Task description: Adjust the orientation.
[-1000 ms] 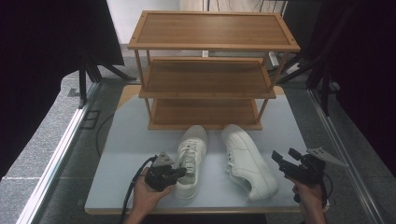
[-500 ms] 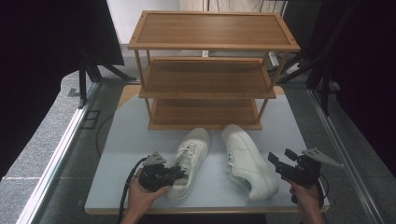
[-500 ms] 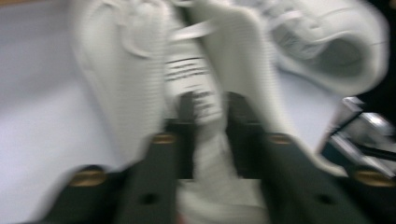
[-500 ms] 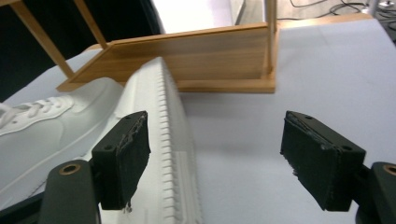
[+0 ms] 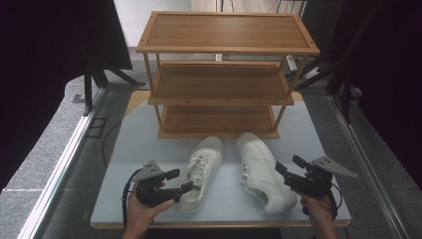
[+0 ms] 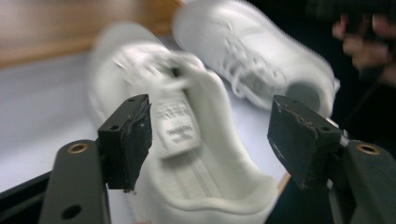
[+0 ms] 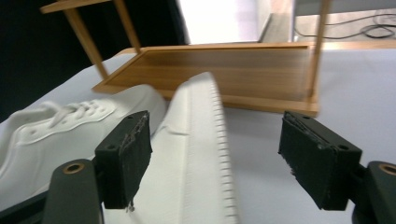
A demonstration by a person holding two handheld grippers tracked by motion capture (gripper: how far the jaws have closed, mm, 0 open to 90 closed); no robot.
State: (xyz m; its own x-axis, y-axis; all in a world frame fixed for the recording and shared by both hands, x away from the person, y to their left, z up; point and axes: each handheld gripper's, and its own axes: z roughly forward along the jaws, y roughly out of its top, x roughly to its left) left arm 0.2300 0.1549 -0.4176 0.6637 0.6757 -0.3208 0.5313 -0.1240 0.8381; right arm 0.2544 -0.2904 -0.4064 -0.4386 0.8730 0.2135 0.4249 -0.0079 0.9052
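Two white sneakers lie on the table in front of a wooden rack [image 5: 219, 79], toes toward it. My left gripper [image 5: 180, 180] sits at the heel of the left sneaker [image 5: 203, 167]. Its jaws have just been opening and now stand wide. In the left gripper view the heel of that sneaker [image 6: 196, 154] lies between the pads [image 6: 133, 140], with a gap on each side. My right gripper [image 5: 287, 164] is open beside the heel end of the right sneaker [image 5: 259, 167]. In the right gripper view that sneaker's stitched sole edge [image 7: 198, 154] runs up between the open jaws.
The rack has three shelves, and its bottom shelf [image 7: 224, 70] rests on the pale grey table [image 5: 124, 199] just beyond the toes. Dark stands and black drapes flank the table. The other hand [image 6: 364, 46] appears at the far right of the left gripper view.
The left gripper's jaws have opened off the left sneaker's heel and drawn back a little. The right gripper has moved left, closer to the right sneaker.
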